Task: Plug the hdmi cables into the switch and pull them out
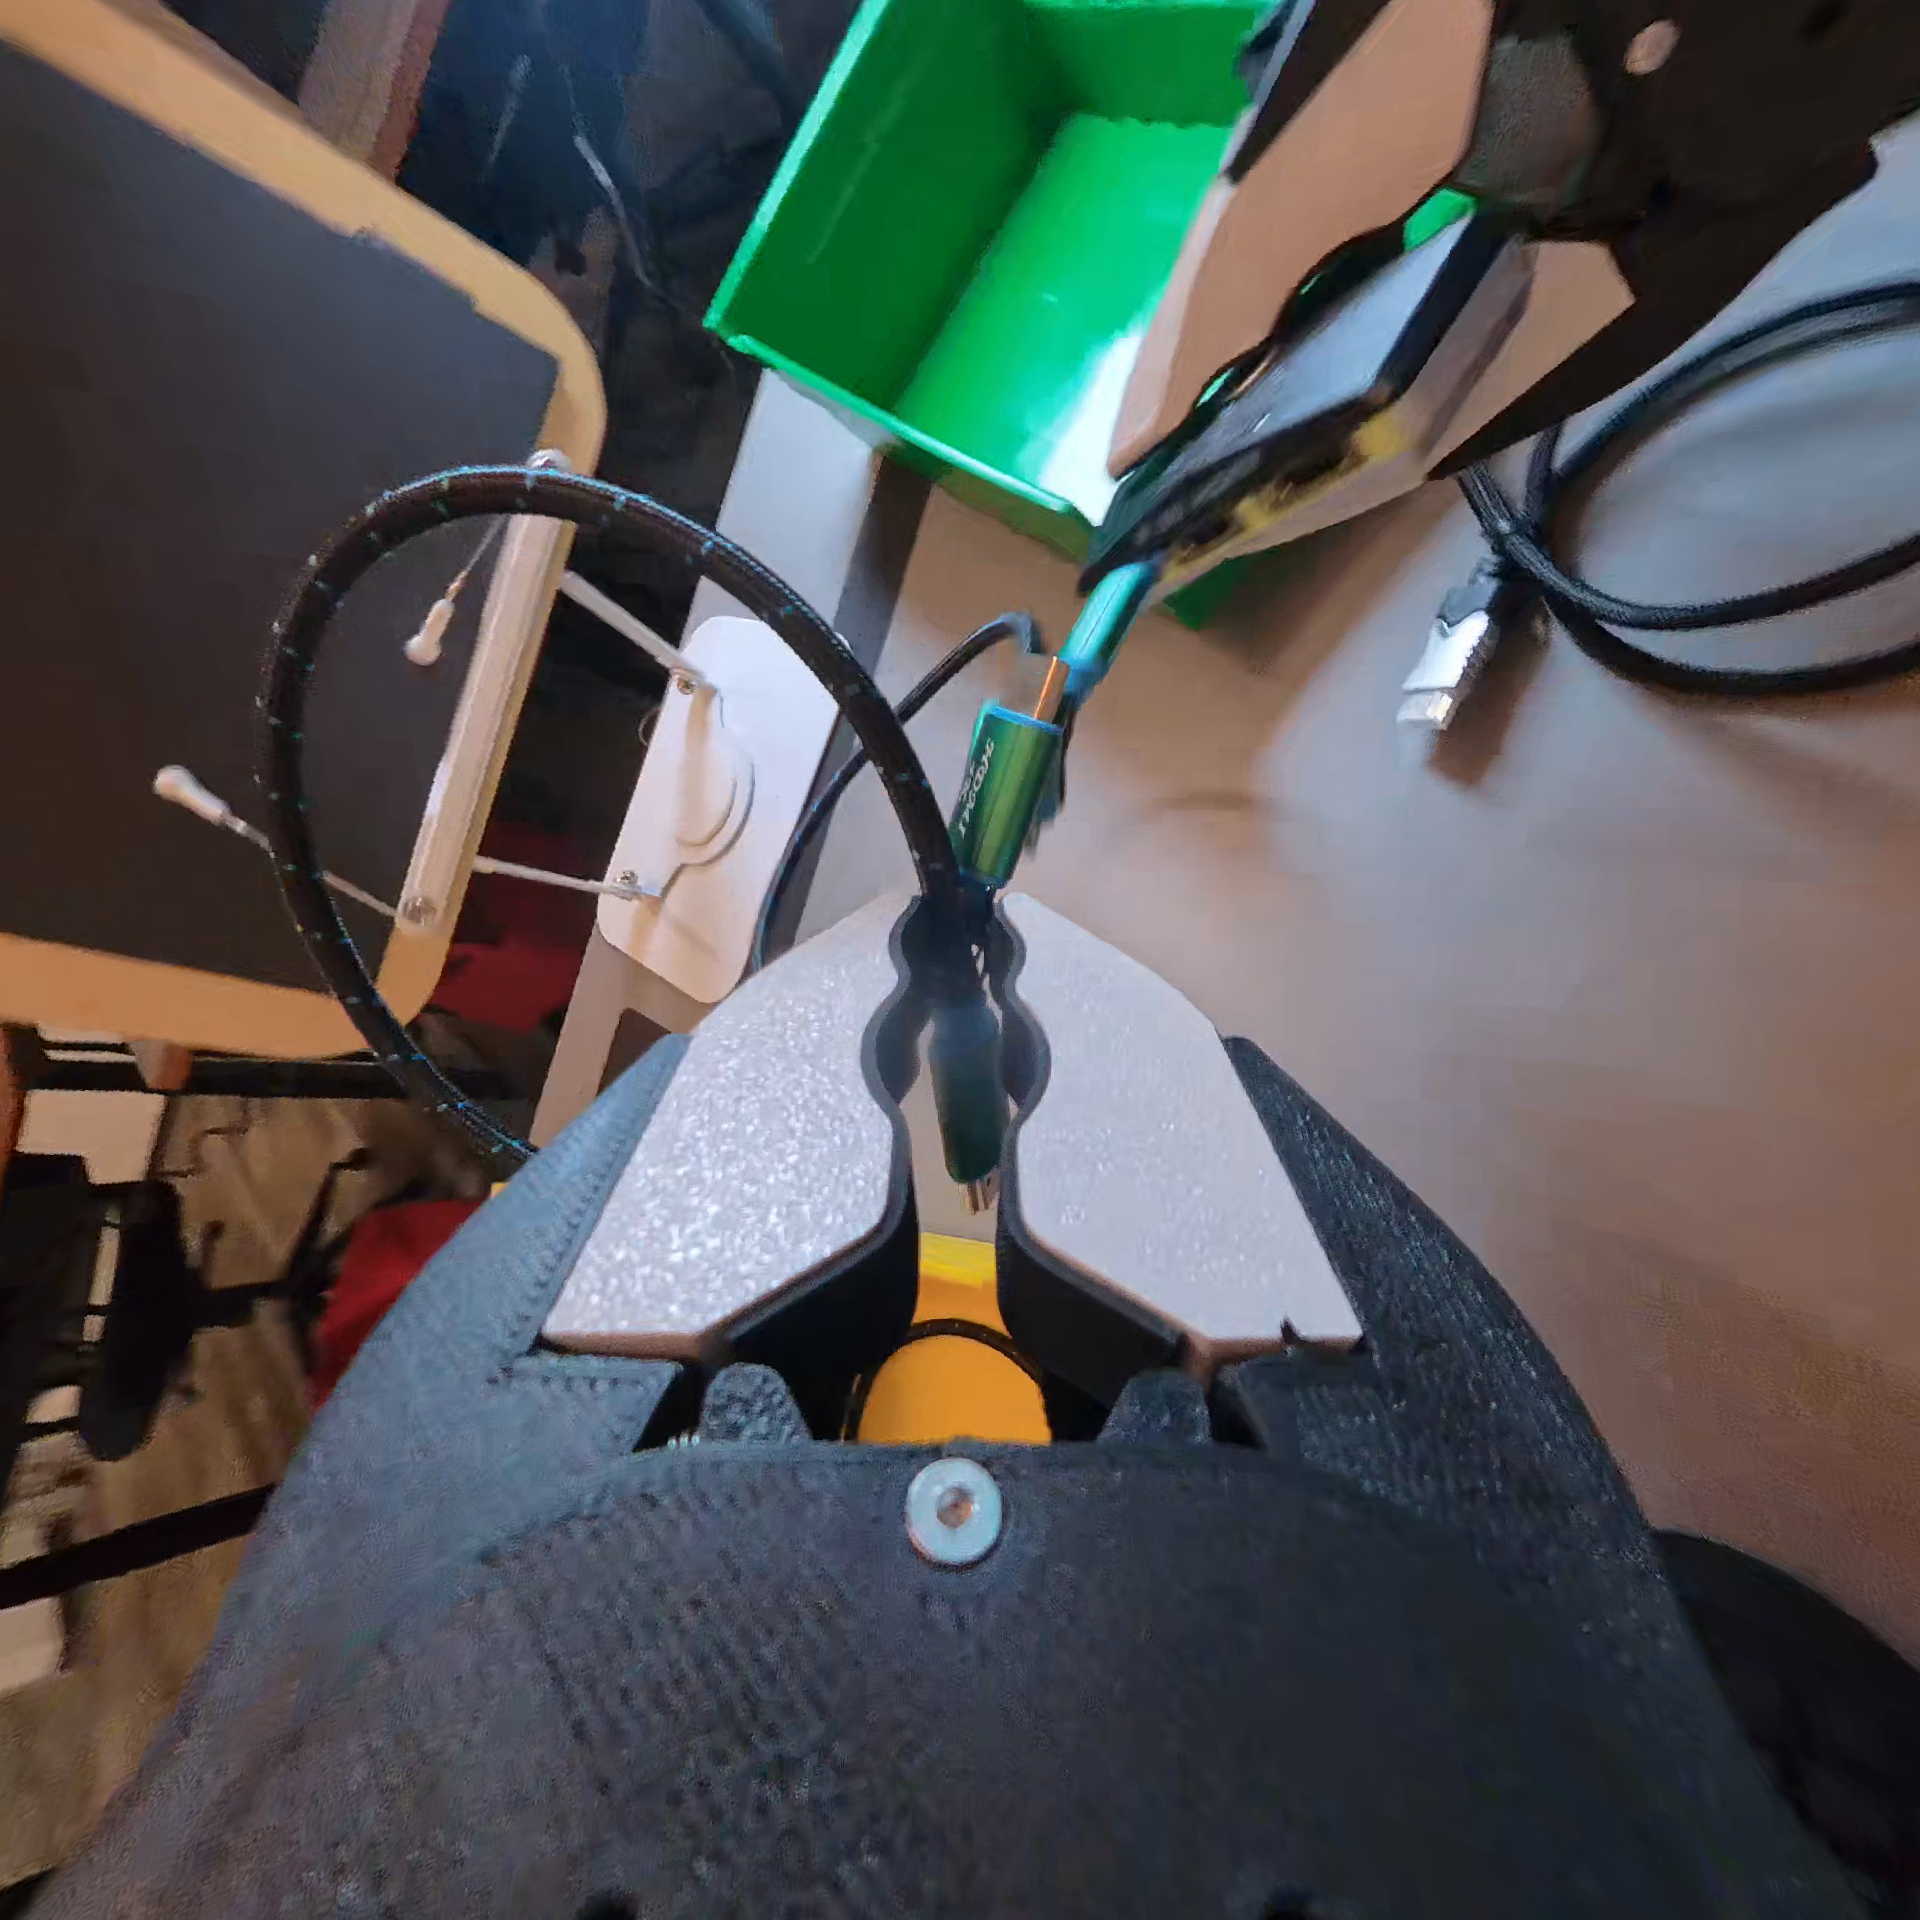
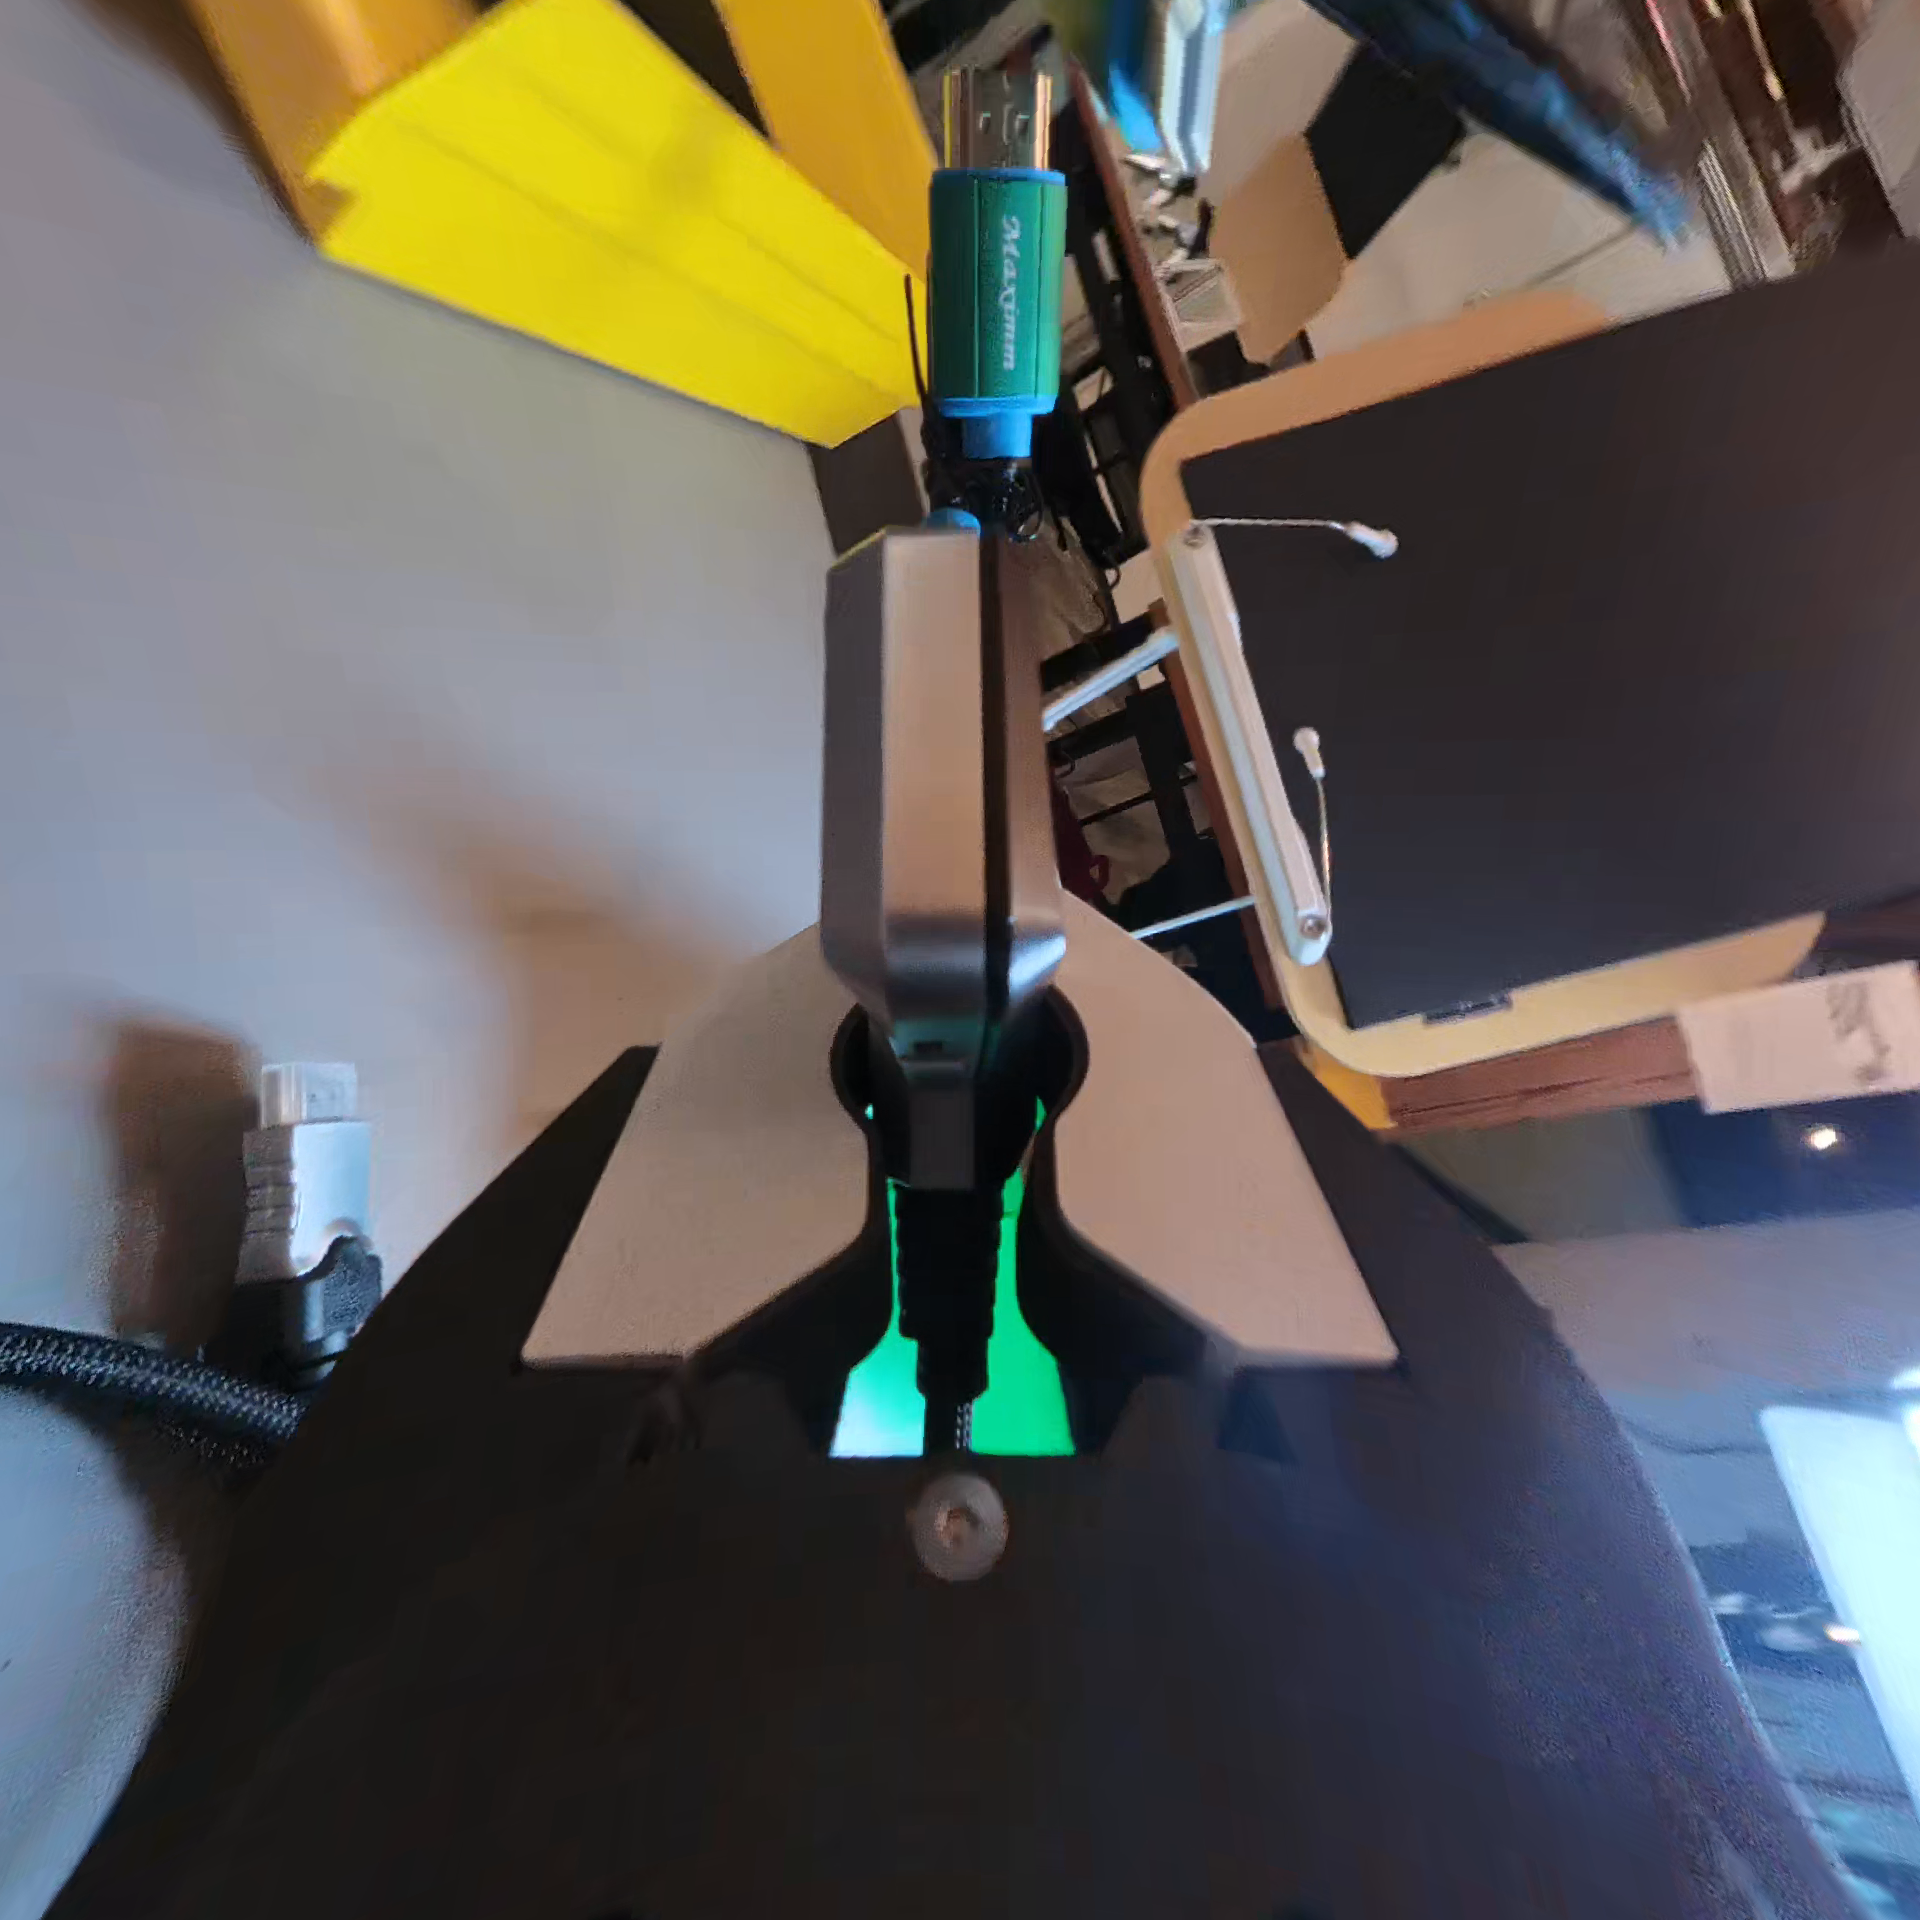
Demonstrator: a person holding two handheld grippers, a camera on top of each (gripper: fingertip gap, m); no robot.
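Observation:
My left gripper is shut on a black braided cable just behind its green plug. The plug points forward and up at the switch. My right gripper is shut on the grey switch and holds it above the table. A black cable enters the switch's near end. A teal-green plug with a bare metal tip sticks out past its far end. This plug also shows in the left wrist view, close to the held plug's tip. I cannot tell whether they touch.
A silver-white plug on a black cable lies on the pale table, also seen in the right wrist view. A green box stands behind the switch and a yellow box nearby. A black wood-rimmed panel is beyond the table edge. My hands' fingertips stand some 12 cm from each other.

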